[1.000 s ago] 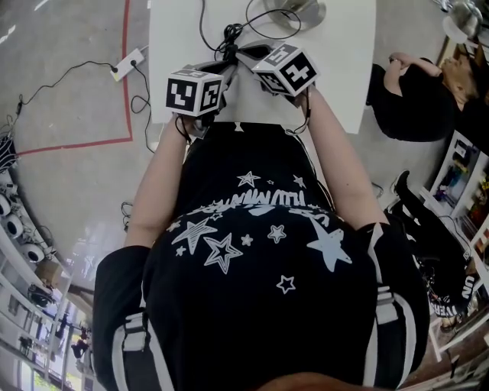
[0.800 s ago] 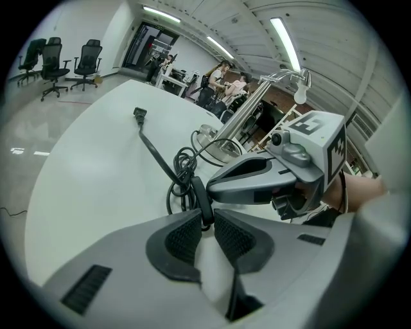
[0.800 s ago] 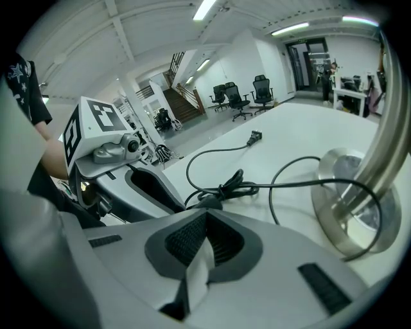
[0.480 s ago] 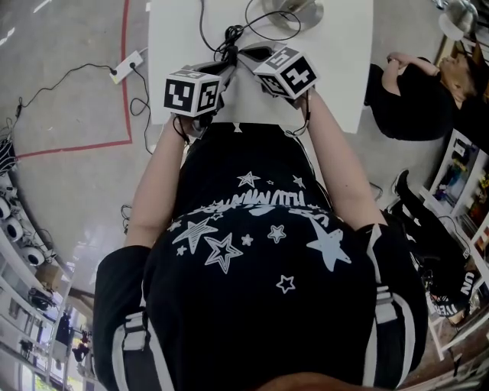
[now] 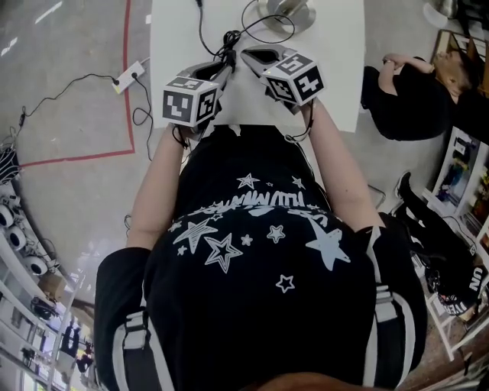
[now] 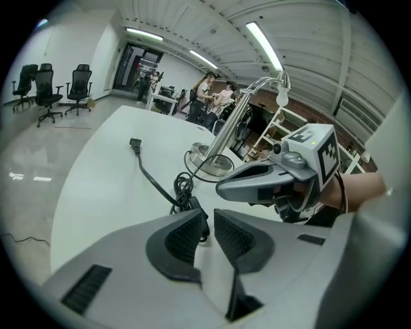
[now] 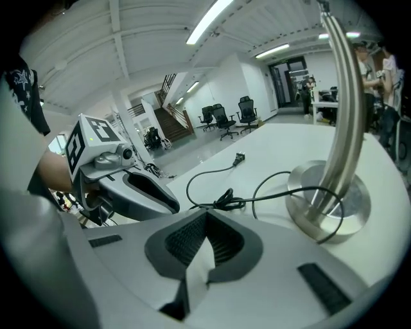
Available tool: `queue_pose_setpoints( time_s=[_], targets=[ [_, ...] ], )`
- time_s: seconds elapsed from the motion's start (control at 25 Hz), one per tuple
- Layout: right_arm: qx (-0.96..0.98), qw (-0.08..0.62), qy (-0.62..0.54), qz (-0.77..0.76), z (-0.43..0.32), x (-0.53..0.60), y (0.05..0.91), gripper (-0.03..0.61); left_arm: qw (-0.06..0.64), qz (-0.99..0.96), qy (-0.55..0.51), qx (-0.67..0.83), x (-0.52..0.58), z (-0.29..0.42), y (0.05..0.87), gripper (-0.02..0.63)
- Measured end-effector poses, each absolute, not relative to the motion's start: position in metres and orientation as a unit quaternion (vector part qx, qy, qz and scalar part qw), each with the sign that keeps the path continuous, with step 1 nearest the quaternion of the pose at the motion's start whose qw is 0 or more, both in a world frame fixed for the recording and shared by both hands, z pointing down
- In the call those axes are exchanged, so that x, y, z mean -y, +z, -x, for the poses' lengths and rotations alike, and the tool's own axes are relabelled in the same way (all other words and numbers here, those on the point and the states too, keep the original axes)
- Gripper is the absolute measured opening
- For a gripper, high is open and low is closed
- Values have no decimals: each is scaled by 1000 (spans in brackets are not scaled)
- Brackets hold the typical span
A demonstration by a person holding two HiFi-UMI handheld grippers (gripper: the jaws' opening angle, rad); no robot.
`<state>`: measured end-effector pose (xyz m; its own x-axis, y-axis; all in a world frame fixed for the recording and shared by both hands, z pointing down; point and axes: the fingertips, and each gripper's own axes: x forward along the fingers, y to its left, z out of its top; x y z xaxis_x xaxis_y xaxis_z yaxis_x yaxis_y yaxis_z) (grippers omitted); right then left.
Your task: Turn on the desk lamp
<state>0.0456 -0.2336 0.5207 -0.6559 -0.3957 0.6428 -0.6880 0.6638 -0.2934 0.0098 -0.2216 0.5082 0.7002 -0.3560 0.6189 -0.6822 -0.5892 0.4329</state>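
Note:
The desk lamp has a round silver base (image 5: 288, 11) at the far side of the white table (image 5: 340, 69); its bent metal pole (image 7: 343, 109) rises from the base (image 7: 327, 199) to a small head with a white bulb (image 6: 281, 96). Its black cord lies in a knotted bundle (image 6: 185, 189) (image 7: 228, 200), and the plug (image 6: 135, 142) lies loose on the tabletop. My left gripper (image 6: 207, 228) hovers over the near table edge, jaws together with only a thin slit and nothing between them. My right gripper (image 7: 204, 241) is beside it, shut and empty, short of the base.
A power strip (image 5: 126, 67) with its cable lies on the floor left of the table, inside a red tape line (image 5: 127, 92). A person in black (image 5: 405, 92) sits by the table's right side. Office chairs (image 6: 45, 83) stand far off.
The view has shifted so more of the lamp base shows. Both grippers stay side by side over the near table edge, drifting only slightly apart.

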Motion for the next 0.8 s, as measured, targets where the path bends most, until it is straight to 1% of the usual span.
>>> queue_pose_setpoints(
  time_s=[0.12, 0.56, 0.8],
  targets=[
    [871, 256, 258, -330, -47, 232, 510, 3, 318, -866, 235, 306, 223, -10, 496, 72],
    [874, 210, 199, -391, -36, 231, 469, 3, 207, -895, 180, 351, 237, 3, 446, 71],
    [857, 169, 155, -461, -44, 230, 448, 3, 105, -909, 134, 381, 246, 16, 415, 71]
  ],
)
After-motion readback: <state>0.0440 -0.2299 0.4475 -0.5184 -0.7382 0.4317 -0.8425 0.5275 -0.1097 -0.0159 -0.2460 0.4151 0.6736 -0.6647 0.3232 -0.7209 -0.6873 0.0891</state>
